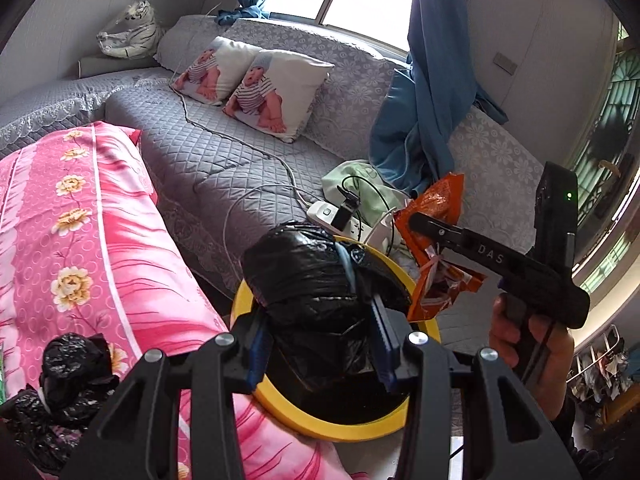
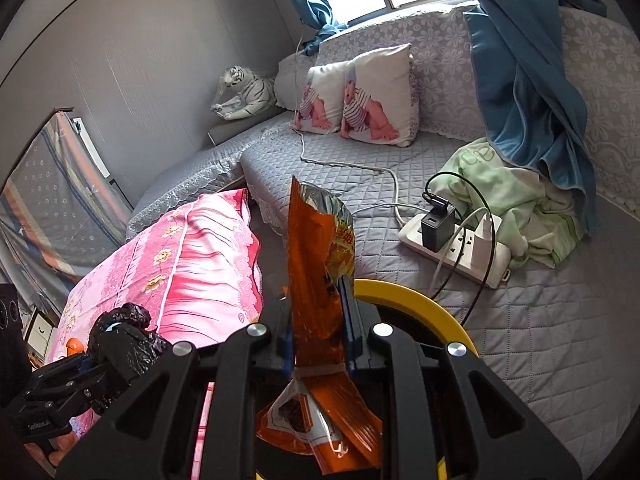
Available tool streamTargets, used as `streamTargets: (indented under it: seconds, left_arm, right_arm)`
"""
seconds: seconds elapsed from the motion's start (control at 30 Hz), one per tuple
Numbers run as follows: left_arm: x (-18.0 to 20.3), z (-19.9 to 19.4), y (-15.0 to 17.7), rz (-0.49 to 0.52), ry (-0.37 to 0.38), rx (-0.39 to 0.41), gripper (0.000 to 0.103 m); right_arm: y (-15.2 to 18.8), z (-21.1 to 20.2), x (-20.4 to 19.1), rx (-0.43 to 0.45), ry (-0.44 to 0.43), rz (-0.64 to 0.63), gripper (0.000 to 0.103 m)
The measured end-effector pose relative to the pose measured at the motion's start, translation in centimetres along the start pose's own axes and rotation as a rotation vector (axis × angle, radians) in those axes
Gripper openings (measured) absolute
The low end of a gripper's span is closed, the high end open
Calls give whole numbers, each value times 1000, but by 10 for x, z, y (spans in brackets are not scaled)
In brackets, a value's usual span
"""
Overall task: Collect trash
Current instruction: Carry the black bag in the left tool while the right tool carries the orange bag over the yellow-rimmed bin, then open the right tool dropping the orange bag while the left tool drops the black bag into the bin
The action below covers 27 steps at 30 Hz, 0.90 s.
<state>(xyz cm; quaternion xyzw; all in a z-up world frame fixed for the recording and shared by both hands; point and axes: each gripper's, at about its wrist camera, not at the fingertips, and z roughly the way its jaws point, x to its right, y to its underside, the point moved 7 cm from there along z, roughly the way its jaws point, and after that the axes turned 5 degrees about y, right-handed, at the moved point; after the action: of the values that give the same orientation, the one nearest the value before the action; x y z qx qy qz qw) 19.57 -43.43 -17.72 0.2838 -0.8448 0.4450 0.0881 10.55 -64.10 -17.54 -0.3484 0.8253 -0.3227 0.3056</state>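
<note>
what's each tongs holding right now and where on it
Left tongs grip a black bag across its bunched middle. Right tongs pinch an orange snack wrapper near mid-length, both over the yellow-rimmed bin.

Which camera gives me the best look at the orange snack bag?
Right wrist: the snack bag fills the centre, upright in the right gripper, torn top and crumpled bottom both showing. The left wrist view shows it smaller, at the side, partly behind that gripper.
</note>
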Motion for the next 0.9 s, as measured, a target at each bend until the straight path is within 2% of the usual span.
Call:
streamTargets:
  seconds: [0.1, 0.47, 0.53, 0.63, 0.67, 0.7, 0.77, 0.83, 0.9]
  left_arm:
    - [2, 11, 5, -1, -3, -20, 40]
    - [4, 37, 17, -20, 5, -77, 41]
    - [4, 37, 18, -27, 3, -81, 44]
    - [2, 36, 18, -47, 6, -80, 51]
    - [0, 35, 18, -57, 5, -78, 52]
    - [-2, 34, 17, -67, 4, -73, 54]
    - [-6, 31, 17, -81, -3, -66, 56]
    - [-9, 28, 15, -99, -5, -54, 67]
    - [-10, 27, 14, -115, 9, -49, 73]
  right_arm:
    - [2, 7, 8, -1, 40, -7, 17]
    - [13, 25, 20, -50, 66, 22, 19]
    - [13, 26, 21, -51, 69, 28, 21]
    - [12, 26, 25, -52, 68, 43, 31]
    - [12, 25, 25, -52, 72, 45, 41]
    - [12, 25, 26, -49, 74, 50, 47]
    - [11, 23, 28, -45, 79, 62, 47]
    - [10, 21, 31, -41, 85, 73, 47]
    - [9, 16, 33, -31, 95, 87, 47]
